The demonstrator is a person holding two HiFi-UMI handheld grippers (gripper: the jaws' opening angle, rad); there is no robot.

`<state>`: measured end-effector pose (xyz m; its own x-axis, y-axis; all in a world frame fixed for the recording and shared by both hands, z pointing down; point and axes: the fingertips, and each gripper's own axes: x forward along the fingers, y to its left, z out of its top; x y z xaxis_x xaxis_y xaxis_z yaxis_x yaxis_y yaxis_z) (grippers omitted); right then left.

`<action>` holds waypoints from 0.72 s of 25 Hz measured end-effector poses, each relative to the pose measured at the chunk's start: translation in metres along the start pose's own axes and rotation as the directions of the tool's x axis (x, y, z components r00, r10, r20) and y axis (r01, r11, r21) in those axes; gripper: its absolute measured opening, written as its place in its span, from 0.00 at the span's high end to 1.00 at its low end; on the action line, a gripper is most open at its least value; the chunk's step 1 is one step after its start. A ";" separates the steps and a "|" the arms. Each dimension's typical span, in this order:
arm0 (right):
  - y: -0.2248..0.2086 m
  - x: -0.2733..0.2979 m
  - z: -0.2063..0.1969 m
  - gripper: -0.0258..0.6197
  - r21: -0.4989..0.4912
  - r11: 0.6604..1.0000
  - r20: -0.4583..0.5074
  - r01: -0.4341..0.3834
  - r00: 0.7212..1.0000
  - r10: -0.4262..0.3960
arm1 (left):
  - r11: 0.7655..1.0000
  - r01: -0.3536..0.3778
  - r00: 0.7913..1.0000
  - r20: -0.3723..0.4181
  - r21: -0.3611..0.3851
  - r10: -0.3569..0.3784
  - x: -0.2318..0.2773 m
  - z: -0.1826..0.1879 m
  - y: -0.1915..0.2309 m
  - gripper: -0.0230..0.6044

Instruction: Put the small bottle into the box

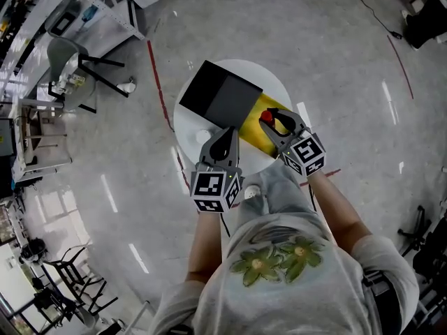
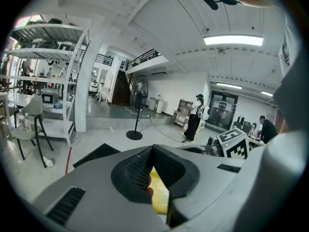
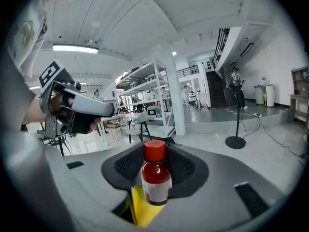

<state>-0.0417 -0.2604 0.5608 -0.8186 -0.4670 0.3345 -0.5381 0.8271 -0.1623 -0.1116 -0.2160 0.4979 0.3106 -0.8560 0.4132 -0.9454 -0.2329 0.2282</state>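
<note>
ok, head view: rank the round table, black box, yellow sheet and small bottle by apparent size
1. white round table
2. black box
3. yellow sheet, partly covered
4. small bottle, only its red cap showing, so its full size is unsure

Pale shirt (image 1: 293, 285) (green flower print); grey hand-held grippers (image 1: 225, 132) (image 1: 274, 119) carry black-and-white marker cubes (image 1: 215, 190) (image 1: 306, 153).
</note>
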 end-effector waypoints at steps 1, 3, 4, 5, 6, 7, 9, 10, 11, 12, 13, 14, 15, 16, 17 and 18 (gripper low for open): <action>-0.001 0.003 -0.003 0.73 0.000 1.000 -0.007 -0.001 1.000 0.001 | 1.000 -0.002 1.000 -0.004 -0.002 0.002 0.001 -0.002 0.002 0.96; -0.003 0.006 -0.011 0.73 0.000 1.000 -0.022 -0.001 1.000 0.001 | 1.000 -0.005 1.000 -0.012 -0.006 0.005 0.002 -0.008 0.002 0.96; -0.004 0.006 -0.015 0.73 0.001 1.000 -0.029 -0.002 1.000 0.002 | 1.000 -0.007 1.000 -0.016 -0.008 0.007 0.002 -0.011 0.001 0.96; -0.005 0.006 -0.019 0.73 0.002 1.000 -0.037 -0.002 0.999 0.002 | 1.000 -0.008 1.000 -0.021 -0.010 0.008 0.003 -0.014 0.001 0.96; -0.006 0.008 -0.023 0.73 0.002 1.000 -0.045 -0.003 0.999 0.003 | 1.000 -0.010 1.000 -0.026 -0.012 0.009 0.004 -0.016 0.001 0.96; -0.007 0.011 -0.027 0.73 0.004 1.000 -0.053 -0.003 0.999 0.003 | 1.000 -0.011 0.999 -0.031 -0.014 0.011 0.005 -0.018 0.002 0.96; -0.011 0.019 -0.032 0.73 0.007 1.000 -0.069 -0.003 0.998 0.003 | 1.000 -0.014 0.999 -0.038 -0.018 0.014 0.009 -0.018 0.008 0.96; -0.013 0.022 -0.035 0.73 0.009 1.000 -0.077 -0.003 0.997 0.004 | 1.000 -0.016 0.999 -0.040 -0.020 0.016 0.012 -0.018 0.010 0.96; -0.015 0.025 -0.039 0.73 0.011 1.000 -0.086 -0.004 0.996 0.004 | 1.000 -0.018 0.999 -0.042 -0.022 0.017 0.014 -0.018 0.011 0.96; -0.017 0.027 -0.043 0.73 0.012 1.000 -0.094 -0.004 0.996 0.005 | 1.000 -0.020 0.999 -0.044 -0.023 0.019 0.015 -0.019 0.012 0.96; -0.019 0.028 -0.047 0.73 0.012 1.000 -0.104 -0.005 0.995 0.006 | 0.999 -0.022 0.999 -0.046 -0.023 0.021 0.017 -0.020 0.011 0.96; -0.020 0.029 -0.052 0.73 0.011 1.000 -0.115 -0.006 0.993 0.007 | 0.999 -0.023 0.999 -0.048 -0.023 0.022 0.018 -0.020 0.012 0.96; -0.020 0.031 -0.056 0.73 0.010 1.000 -0.126 -0.007 0.992 0.008 | 0.999 -0.023 0.998 -0.051 -0.024 0.022 0.019 -0.020 0.013 0.96; -0.020 0.034 -0.059 0.73 0.009 1.000 -0.137 -0.008 0.991 0.009 | 0.999 -0.024 0.998 -0.053 -0.025 0.023 0.019 -0.020 0.014 0.96; -0.020 0.036 -0.063 0.73 0.008 1.000 -0.147 -0.009 0.989 0.010 | 0.999 -0.025 0.998 -0.055 -0.026 0.024 0.019 -0.021 0.016 0.96; -0.020 0.038 -0.067 0.73 0.008 1.000 -0.157 -0.010 0.988 0.011 | 0.999 -0.027 0.998 -0.057 -0.028 0.025 0.019 -0.022 0.017 0.96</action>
<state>-0.0484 -0.2738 0.6387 -0.7827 -0.4030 0.4744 -0.5318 0.8290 -0.1731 -0.1195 -0.2260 0.5287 0.2917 -0.8338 0.4687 -0.9503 -0.1968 0.2415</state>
